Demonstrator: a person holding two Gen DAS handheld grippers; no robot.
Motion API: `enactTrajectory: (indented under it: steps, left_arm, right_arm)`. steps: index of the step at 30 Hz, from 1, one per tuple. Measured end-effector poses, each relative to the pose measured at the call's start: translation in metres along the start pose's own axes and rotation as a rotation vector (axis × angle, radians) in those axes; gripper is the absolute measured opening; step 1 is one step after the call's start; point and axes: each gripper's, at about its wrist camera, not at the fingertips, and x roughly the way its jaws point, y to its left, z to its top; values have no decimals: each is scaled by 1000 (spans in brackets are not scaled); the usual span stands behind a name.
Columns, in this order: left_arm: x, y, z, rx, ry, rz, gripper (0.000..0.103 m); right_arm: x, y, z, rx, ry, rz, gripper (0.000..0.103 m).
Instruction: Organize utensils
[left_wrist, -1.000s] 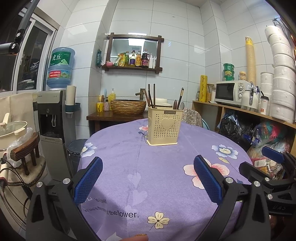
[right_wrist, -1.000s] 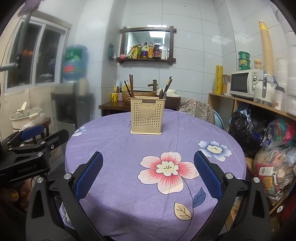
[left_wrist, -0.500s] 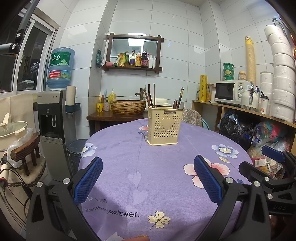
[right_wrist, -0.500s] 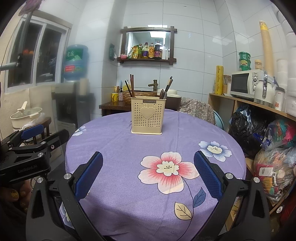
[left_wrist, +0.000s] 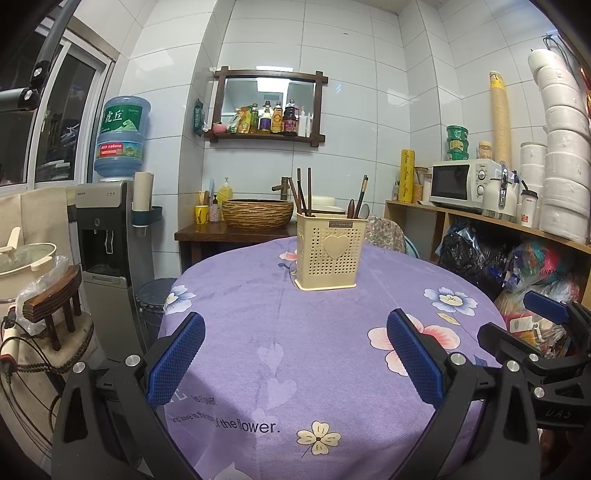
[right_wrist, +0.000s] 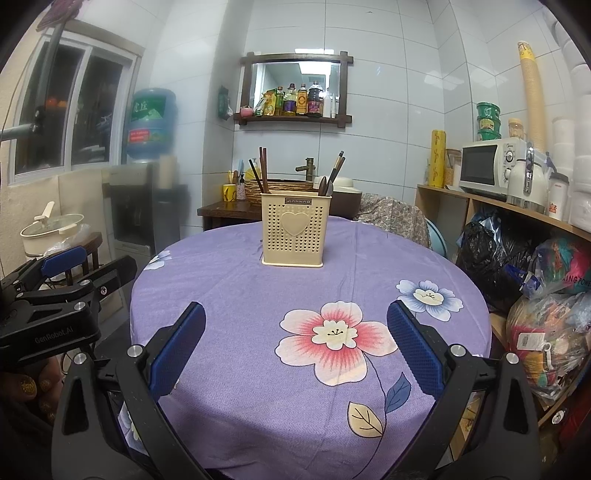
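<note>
A cream perforated utensil holder (left_wrist: 330, 251) with a heart on its front stands upright near the far side of the round table; it also shows in the right wrist view (right_wrist: 294, 229). Dark chopsticks (left_wrist: 303, 192) stick up on its left and a spoon and more sticks (left_wrist: 358, 201) on its right. My left gripper (left_wrist: 295, 354) is open and empty above the table's near edge. My right gripper (right_wrist: 295, 343) is open and empty, also at the near edge, well short of the holder.
The table wears a purple flowered cloth (left_wrist: 295, 332). A water dispenser (left_wrist: 107, 236) stands to the left. Shelves with a microwave (left_wrist: 463, 182) and full bags stand to the right. A sink counter with a woven basin (left_wrist: 257, 213) is behind the table.
</note>
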Motion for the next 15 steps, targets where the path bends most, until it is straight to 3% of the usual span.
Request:
enactTrajectory:
  steps: [15]
  left_arm:
    - [2, 2, 1, 2, 8, -2, 98]
  right_arm:
    - [2, -2, -3, 4, 5, 0, 97]
